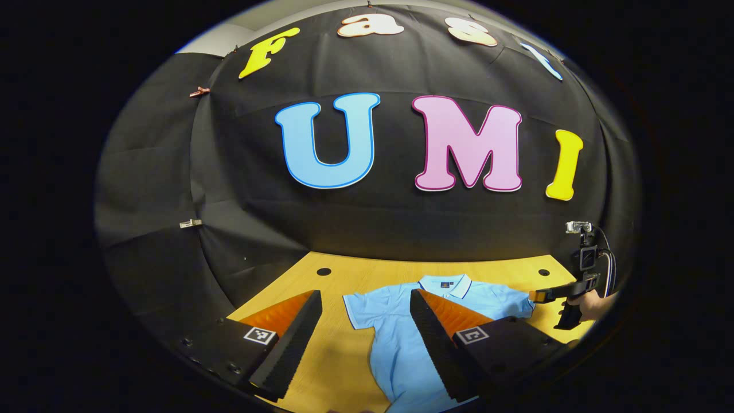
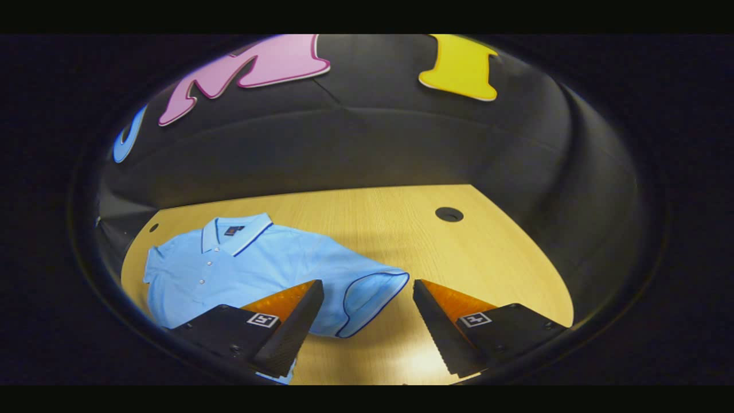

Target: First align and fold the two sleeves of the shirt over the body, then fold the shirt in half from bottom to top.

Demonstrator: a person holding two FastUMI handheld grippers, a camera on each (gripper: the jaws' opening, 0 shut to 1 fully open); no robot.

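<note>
Black cloth walls close in a wooden worktop with round holes in it. On it a light-blue shirt lies flat, face up, collar toward the back wall, both short sleeves spread out to the sides.

From the left gripper view, the left hand-held gripper hangs over the shirt's body with its fingers spread wide, nothing between them; one sleeve shows in the gap. Farther off at the right edge of that view, the right hand-held gripper, held by a hand, reaches toward the other sleeve's end.

From the right gripper view, the right hand-held gripper is also wide apart, and the dark-piped cuff of the near sleeve lies between its fingers, ungripped.
</note>
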